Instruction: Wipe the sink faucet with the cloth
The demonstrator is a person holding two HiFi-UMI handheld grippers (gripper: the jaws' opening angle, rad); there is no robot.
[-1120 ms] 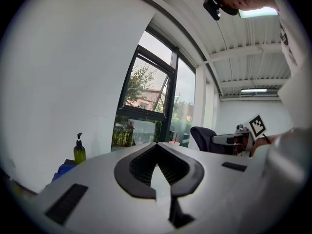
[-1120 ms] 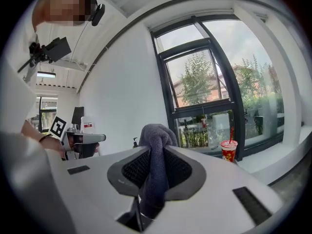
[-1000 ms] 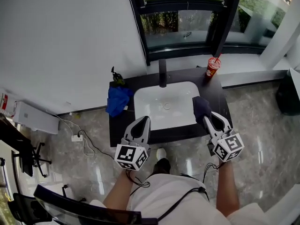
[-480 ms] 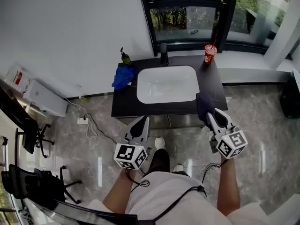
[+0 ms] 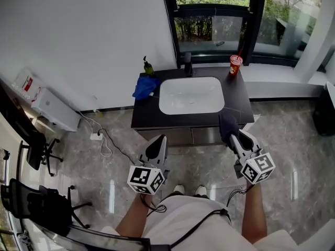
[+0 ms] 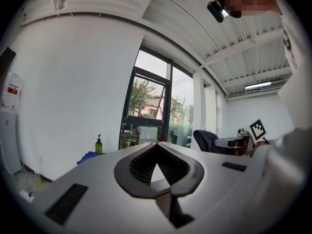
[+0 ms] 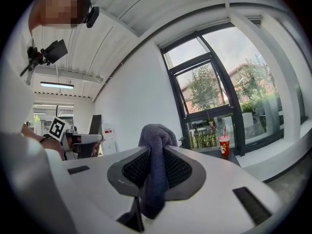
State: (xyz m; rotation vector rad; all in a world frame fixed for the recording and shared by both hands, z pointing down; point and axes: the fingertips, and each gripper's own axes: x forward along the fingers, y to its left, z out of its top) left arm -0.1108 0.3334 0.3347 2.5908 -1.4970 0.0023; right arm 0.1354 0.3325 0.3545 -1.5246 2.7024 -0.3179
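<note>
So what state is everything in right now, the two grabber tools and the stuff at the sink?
Left gripper: jaws shut, nothing between them.
Right gripper: jaws shut on the dark cloth.
Sink: empty.
Red cup: upright, straw in.
Soap bottle: upright.
Blue cloth: crumpled beside the sink.

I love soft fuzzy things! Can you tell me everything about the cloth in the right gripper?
The cloth is dark bluish-gray and looks soft and fuzzy, like a towel. It is scrunched into a thick fold, not spread flat. The right gripper has its jaws shut on it: a rounded bunch sticks out past their tips and a tail hangs down between them. Only the jaws touch it.
</note>
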